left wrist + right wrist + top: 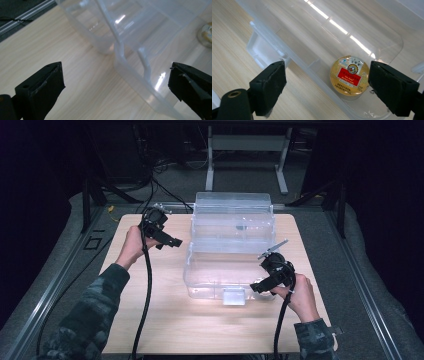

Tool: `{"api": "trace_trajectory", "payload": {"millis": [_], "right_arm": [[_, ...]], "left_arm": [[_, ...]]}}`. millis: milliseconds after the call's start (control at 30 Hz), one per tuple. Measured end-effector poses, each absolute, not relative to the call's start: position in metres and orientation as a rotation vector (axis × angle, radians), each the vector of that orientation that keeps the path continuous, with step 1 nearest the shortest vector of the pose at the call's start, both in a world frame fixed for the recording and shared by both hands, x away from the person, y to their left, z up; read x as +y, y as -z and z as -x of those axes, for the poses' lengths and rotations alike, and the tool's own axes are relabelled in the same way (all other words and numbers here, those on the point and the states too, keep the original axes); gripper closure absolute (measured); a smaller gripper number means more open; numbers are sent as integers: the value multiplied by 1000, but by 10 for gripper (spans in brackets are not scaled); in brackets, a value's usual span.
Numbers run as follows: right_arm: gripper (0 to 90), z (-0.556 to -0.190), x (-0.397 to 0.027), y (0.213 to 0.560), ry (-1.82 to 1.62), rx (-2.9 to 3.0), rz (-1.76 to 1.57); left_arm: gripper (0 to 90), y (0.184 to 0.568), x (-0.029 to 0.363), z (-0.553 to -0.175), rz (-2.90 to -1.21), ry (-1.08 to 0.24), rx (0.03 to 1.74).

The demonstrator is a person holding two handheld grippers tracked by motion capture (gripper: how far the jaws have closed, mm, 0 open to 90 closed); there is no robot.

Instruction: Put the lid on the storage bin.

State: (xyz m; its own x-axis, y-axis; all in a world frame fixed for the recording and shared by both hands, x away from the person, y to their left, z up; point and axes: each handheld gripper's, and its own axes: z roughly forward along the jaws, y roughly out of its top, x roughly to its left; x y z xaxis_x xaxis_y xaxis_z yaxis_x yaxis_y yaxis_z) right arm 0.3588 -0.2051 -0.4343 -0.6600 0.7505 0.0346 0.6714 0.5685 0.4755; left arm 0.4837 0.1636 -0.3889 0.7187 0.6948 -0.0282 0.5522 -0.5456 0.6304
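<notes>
Right gripper view: the right gripper (327,87) at the bottom has its fingers apart, empty; between them, at lower centre, the round gold tin (348,75) lies inside the clear plastic box (294,37). The left gripper (116,82) has its fingers apart above the table (50,50).

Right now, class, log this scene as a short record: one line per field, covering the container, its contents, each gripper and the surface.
container: clear plastic box, lid open
contents: round gold tin with a red label, lying inside the box
left gripper: open, beside the box
right gripper: open, above the tin
surface: light wooden table
</notes>
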Motion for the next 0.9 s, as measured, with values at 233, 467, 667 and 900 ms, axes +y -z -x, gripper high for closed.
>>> {"api": "trace_trajectory", "payload": {"millis": [233,467,667,900], "right_arm": [[148,-355,-204,436,-744,2630,-1168],[148,-354,-205,445,-734,2641,-1179],[153,-351,-204,447,-749,2641,-1174],[154,-351,-201,456,-762,2639,-1177]], "left_arm": [[46,376,134,-497,-2307,-323,908],[20,378,108,-513,-2306,-313,875],[5,381,89,-521,-2296,-379,870],[16,378,66,-529,-2272,-388,845]]}}
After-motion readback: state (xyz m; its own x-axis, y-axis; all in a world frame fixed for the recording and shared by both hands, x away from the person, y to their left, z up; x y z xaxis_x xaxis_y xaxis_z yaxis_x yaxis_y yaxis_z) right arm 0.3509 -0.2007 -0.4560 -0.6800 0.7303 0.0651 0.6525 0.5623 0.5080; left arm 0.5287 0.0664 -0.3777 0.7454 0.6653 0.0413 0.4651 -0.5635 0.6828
